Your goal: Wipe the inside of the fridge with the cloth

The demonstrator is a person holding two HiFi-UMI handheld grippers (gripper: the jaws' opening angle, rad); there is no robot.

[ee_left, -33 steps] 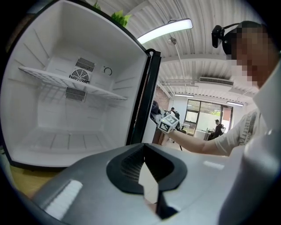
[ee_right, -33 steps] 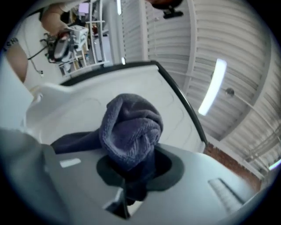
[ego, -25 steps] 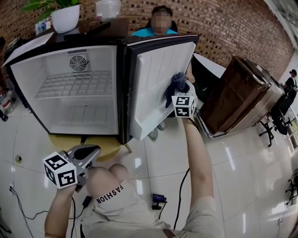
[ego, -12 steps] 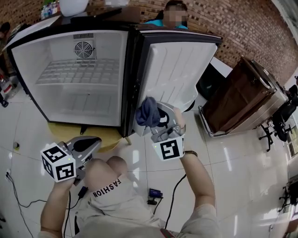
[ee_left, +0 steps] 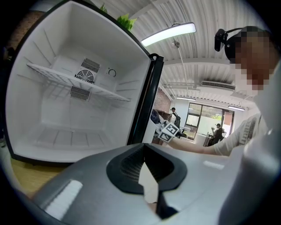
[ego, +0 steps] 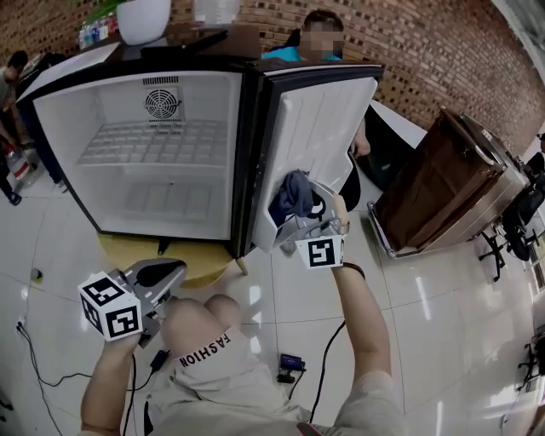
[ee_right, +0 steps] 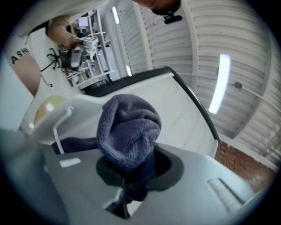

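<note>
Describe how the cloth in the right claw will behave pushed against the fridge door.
Likely floppy: the cloth bunches into a soft wad past the right claw. Probably light, since a pinch carries it. Its looped, towel-like weave should drag rather than slip on the smooth door.

I count 2 grippers, my left gripper and right gripper, 1 cloth, 1 fridge, 1 wire shelf inside it, 1 pot atop it.

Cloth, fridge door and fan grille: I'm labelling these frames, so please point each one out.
cloth (ee_right: 128, 132), right gripper view, on the bunched fabric above the jaws.
fridge door (ego: 319, 128), head view, on its white inner panel.
fan grille (ego: 160, 104), head view, on the round grille's centre.
</note>
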